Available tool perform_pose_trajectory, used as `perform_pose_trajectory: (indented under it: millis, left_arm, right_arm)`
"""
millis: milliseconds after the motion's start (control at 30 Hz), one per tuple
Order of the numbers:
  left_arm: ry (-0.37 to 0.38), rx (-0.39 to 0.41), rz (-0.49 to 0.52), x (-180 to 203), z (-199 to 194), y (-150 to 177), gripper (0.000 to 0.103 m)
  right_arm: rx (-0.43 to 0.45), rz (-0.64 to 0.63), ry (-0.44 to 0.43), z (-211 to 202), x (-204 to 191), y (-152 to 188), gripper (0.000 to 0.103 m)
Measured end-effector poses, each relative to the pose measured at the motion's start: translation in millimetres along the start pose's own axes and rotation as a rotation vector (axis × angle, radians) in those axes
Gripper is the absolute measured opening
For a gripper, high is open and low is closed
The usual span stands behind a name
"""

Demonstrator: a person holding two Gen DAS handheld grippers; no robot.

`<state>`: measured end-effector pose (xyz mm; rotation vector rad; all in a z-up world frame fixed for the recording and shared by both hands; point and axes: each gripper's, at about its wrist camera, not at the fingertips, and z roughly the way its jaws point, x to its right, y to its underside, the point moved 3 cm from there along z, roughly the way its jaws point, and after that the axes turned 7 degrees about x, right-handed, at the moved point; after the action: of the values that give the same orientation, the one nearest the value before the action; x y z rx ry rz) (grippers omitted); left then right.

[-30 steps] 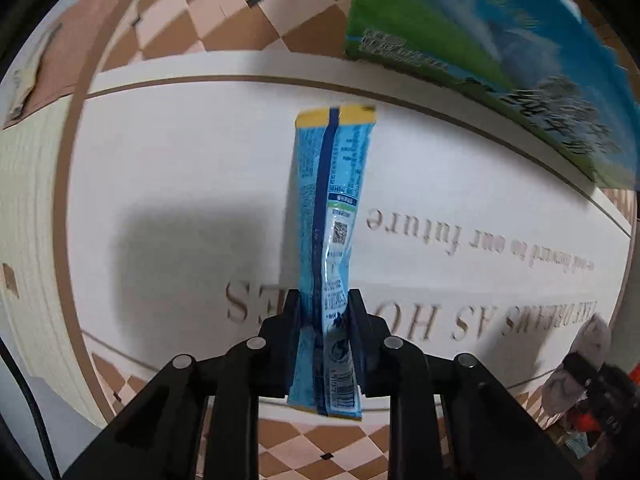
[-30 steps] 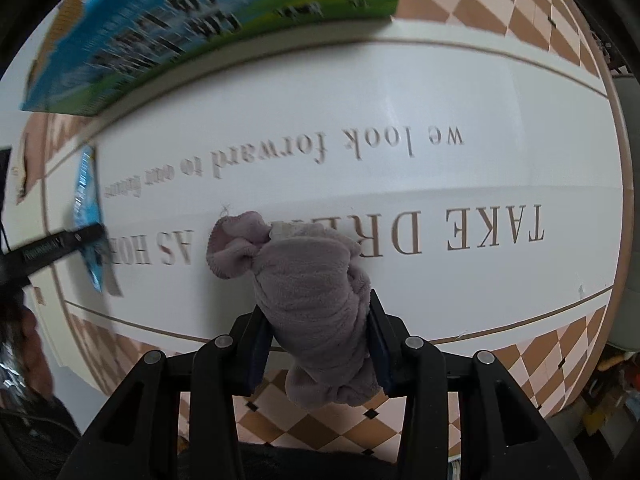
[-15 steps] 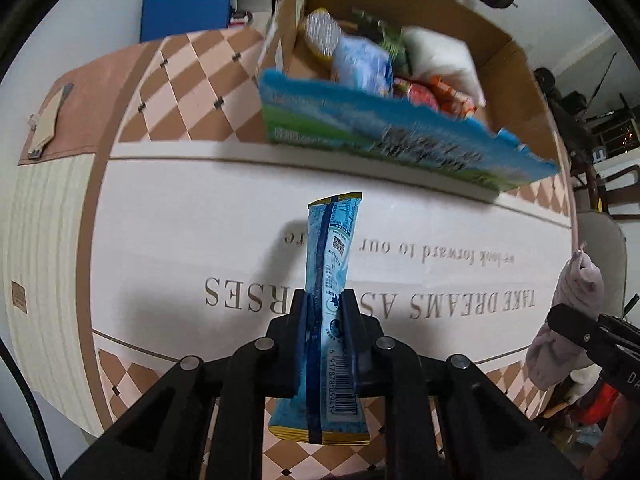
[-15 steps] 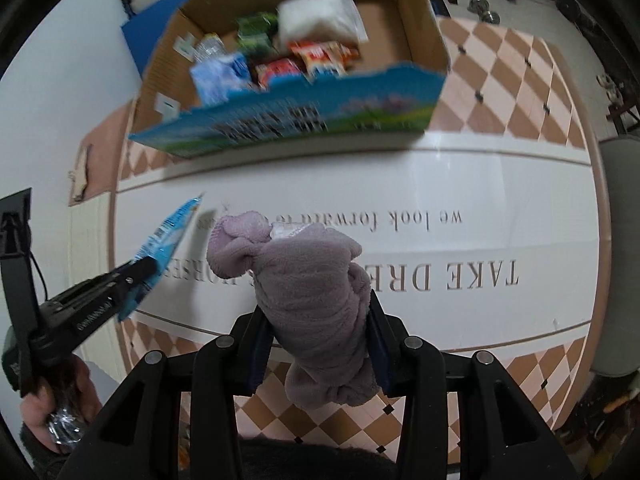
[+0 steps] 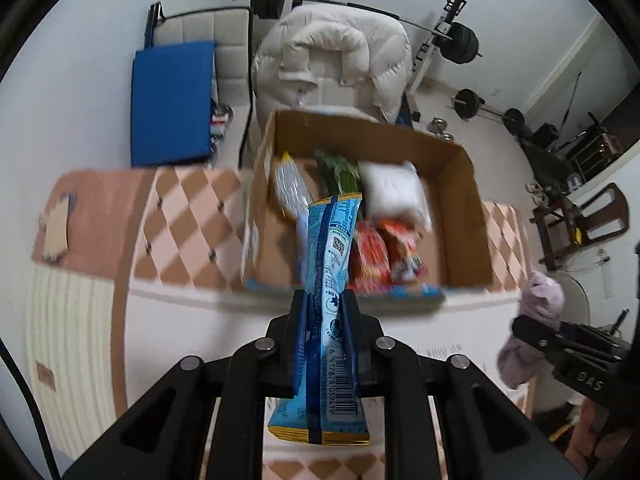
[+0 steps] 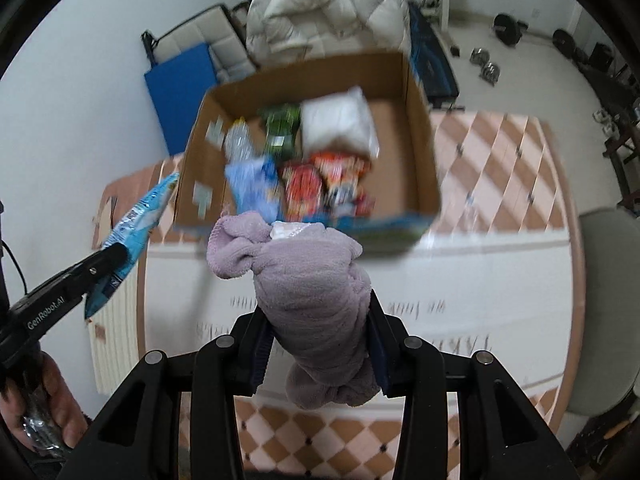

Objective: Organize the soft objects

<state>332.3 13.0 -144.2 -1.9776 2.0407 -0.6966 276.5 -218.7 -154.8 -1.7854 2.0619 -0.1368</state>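
Left gripper (image 5: 325, 334) clamped on blue snack packet (image 5: 329, 280), long axis pointing up-frame toward cardboard box (image 5: 466, 216) just beyond its tip. Right gripper (image 6: 316, 344) squeezing bunched mauve cloth (image 6: 308, 280), box (image 6: 420, 136) above it, frame centre. Both about equally near. Box already holds packets; free floor at right side.

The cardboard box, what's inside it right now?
Inside the cardboard box: a white pack, a green packet, red snack packs and bluish packets. Anything beneath them is covered.
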Motion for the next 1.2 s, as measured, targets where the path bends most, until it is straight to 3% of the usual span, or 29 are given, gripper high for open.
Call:
perform_pose_trajectory:
  millis: [267,433,533,633,667,700,867,933,1067,1200]
  left_arm:
    - [-0.072,-0.086,0.032,-10.0,82.8,-56.0,0.014]
    - [-0.112,-0.159,0.065,-12.8,128.6,-66.9,0.015]
    - [-0.159,-0.243,0.074,-14.5,148.9,-63.2,0.024]
    - [-0.134,-0.33,0.034,-17.1,162.1,-55.9,0.025]
    - [-0.14,-0.328,0.038,-16.7,162.3,-55.7,0.026]
    - [-0.155,-0.323,0.047,-16.3,162.1,-55.4,0.029]
    - [-0.145,-0.313,0.052,-12.9,160.0,-55.6,0.047]
    - [-0.15,-0.294,0.06,-11.4,157.6,-57.9,0.065]
    - [-0.153,-0.272,0.054,-9.1,152.4,-60.5,0.082]
    - [-0.142,-0.26,0.016,-8.9,144.5,-54.7,0.098]
  right_arm:
    - [0.016,0.036,0.086,37.1,17.1,-77.0,0.044]
    - [-0.037,0.051,0.129,81.1,28.7,-105.9,0.044]
    - [-0.087,0.049,0.154,112.9,35.2,-112.8,0.044]
    - [-0.182,0.049,0.162,143.1,40.1,-112.2,0.056]
    - [-0.196,0.052,0.161,150.2,42.3,-111.7,0.072]
    - [-0.2,0.053,0.163,154.9,44.2,-111.4,0.087]
    - [-0.212,0.075,0.15,161.8,48.9,-110.0,0.089]
    - [-0.215,0.069,0.153,161.0,48.3,-110.4,0.089]
    - [-0.206,0.054,0.143,156.5,44.3,-108.5,0.101]
    - [-0.192,0.03,0.149,151.5,38.7,-103.7,0.103]
